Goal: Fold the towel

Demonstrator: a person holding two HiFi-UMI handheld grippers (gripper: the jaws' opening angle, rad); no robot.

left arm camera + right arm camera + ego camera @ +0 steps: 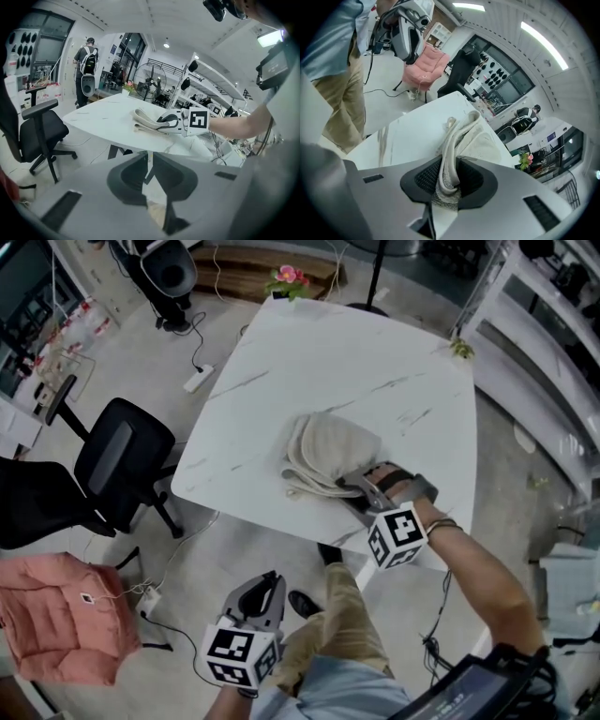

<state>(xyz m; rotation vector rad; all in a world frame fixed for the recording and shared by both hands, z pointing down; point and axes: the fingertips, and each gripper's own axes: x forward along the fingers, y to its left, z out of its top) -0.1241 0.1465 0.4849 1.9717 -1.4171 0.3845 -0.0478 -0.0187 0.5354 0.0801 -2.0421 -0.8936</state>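
Note:
A cream towel lies bunched in loose folds near the front edge of the white marble table. My right gripper sits at the towel's near right corner, shut on a thick fold of it. In the right gripper view the towel runs up from between the jaws of the right gripper. My left gripper hangs off the table, low over the floor beside the person's leg. Its jaws are shut on nothing. From the left gripper I see the towel and the right gripper across the table.
A black office chair stands left of the table, with a pink padded seat nearer on the floor. A power strip and cables lie on the floor. Pink flowers stand past the far edge. A person with a backpack stands far off.

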